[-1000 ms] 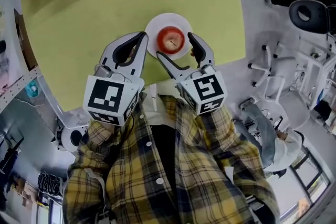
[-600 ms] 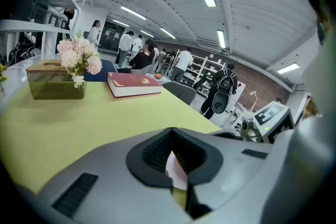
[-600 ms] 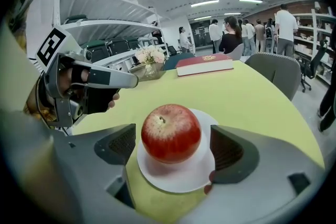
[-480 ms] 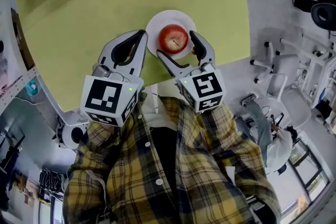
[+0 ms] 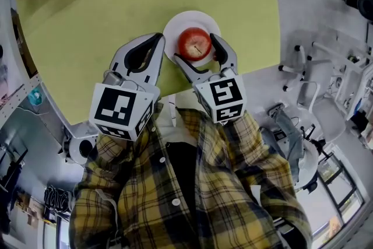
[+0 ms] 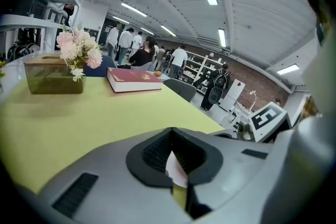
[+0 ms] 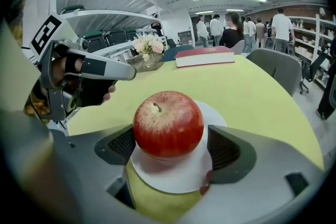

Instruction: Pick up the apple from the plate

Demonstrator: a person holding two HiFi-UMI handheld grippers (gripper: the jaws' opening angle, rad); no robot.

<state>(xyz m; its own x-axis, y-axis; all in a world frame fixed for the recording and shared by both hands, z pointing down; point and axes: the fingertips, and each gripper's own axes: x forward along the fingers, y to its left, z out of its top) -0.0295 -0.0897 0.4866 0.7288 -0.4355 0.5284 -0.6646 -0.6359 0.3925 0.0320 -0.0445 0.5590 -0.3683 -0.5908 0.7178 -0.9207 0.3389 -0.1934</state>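
Well, from the head view your apple (image 5: pixel 194 44) sits on the white plate (image 5: pixel 175 25) at the near edge of the yellow-green table (image 5: pixel 105 3). It is round with no real long axis, and its stem dimple faces up at you. Your right gripper (image 5: pixel 196 54) has its fingers spread wide, one on each side of the fruit. Your left gripper (image 5: pixel 156 42) lies just beside the plate's left rim. In the left gripper view your fingers are drawn together, and only a thin slit shows between them, with nothing held. In the right gripper view the apple stands upright between the pads, its short brown stem tipped slightly left. The skin is glossy red with pale yellow flecks near the top. A sliver of plate shows between it and the right pad; contact on the left is unclear.
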